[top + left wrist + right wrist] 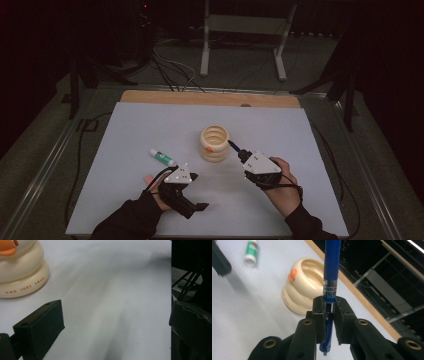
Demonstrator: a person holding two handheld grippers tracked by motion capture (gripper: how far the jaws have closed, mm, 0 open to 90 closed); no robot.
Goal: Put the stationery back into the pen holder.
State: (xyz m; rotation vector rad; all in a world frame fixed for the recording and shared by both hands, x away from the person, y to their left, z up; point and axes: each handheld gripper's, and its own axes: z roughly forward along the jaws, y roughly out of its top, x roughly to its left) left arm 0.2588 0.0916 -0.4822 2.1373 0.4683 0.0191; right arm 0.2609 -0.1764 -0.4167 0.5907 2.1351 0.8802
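Right gripper [329, 305] clamps a blue pen [331, 270]; its 2 jaws pinch the barrel just below the printed band, and the pen runs straight out along them. In the high view the right gripper [239, 152] sits just right of the cream cup [215, 143], and the pen [233, 145] tip points toward the cup's rim, close beside it but not over the mouth. The cup [305, 287] is a ribbed, ringed holder with an orange duck bill on 1 side; what shows of its inside looks empty.

Left gripper [192, 192] rests low on the white mat [125, 135], jaws wide apart, nothing between them; its own view has the cup's base [21, 272] off to one side. A glue stick [162, 157] lies flat on the mat, left of the cup and just ahead of the left gripper, untouched.

Judgement: pen pickup is done. Left to do: carry the pen over the cup mouth, tip it upright, drop it in. The glue stick likely follows, probably for the free gripper.
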